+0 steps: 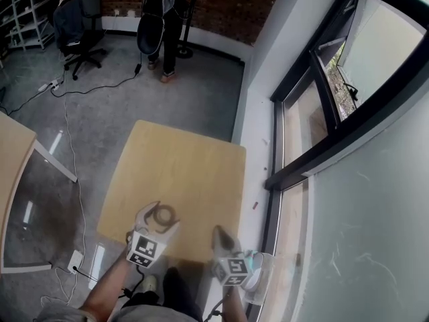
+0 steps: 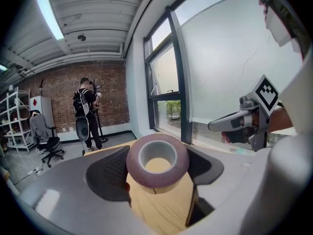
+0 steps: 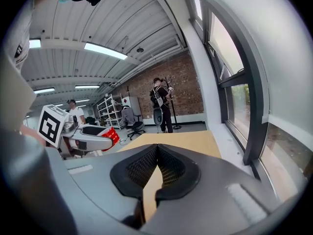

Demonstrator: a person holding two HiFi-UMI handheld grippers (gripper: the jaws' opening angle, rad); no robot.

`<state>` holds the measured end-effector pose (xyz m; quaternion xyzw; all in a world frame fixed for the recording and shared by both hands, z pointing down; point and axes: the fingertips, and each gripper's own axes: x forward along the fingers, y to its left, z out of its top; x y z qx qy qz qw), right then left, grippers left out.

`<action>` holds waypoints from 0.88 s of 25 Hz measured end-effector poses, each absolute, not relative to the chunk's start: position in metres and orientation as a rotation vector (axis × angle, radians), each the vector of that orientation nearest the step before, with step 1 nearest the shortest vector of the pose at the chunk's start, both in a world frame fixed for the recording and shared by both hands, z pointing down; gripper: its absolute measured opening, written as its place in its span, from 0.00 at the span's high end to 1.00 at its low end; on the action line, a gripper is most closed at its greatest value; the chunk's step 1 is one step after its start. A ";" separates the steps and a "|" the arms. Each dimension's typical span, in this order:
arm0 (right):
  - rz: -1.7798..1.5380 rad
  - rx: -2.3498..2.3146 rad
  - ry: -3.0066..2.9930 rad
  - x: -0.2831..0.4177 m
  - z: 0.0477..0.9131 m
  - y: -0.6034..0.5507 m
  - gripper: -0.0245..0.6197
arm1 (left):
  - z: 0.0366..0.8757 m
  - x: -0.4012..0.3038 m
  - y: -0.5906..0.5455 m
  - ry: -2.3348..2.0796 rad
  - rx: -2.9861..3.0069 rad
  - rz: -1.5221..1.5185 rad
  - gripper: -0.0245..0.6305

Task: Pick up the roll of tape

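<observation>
The roll of tape [image 2: 157,160], dark red outside with a grey core, sits between the black pads of my left gripper [image 2: 159,171], which is shut on it. It hangs above the near end of the wooden table [image 1: 181,166]. From the head view the tape [image 1: 163,215] shows as a ring between the left gripper's [image 1: 159,220] white fingers. My right gripper [image 1: 220,232] is beside it on the right, over the table's near right corner. Its pads [image 3: 157,163] meet at the tips with nothing between them. In the right gripper view the tape's red edge [image 3: 110,135] shows at the left.
A person [image 1: 164,19] stands at the far end of the room by the brick wall. An office chair [image 1: 77,32] and cables [image 1: 67,113] are on the floor at left. Another table [image 1: 13,153] is at far left. A window wall [image 1: 322,133] runs along the right.
</observation>
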<state>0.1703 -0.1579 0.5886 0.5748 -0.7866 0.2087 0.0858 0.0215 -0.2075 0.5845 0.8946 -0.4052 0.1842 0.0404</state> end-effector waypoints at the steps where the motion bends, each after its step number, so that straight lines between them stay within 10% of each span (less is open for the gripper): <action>1: 0.614 1.715 -2.345 0.170 0.586 -0.154 0.94 | 0.582 0.019 -0.204 -1.242 2.739 0.568 0.44; 22: 0.462 1.849 -2.380 0.149 0.523 -0.088 0.94 | 0.520 -0.040 -0.136 -1.344 2.767 0.493 0.44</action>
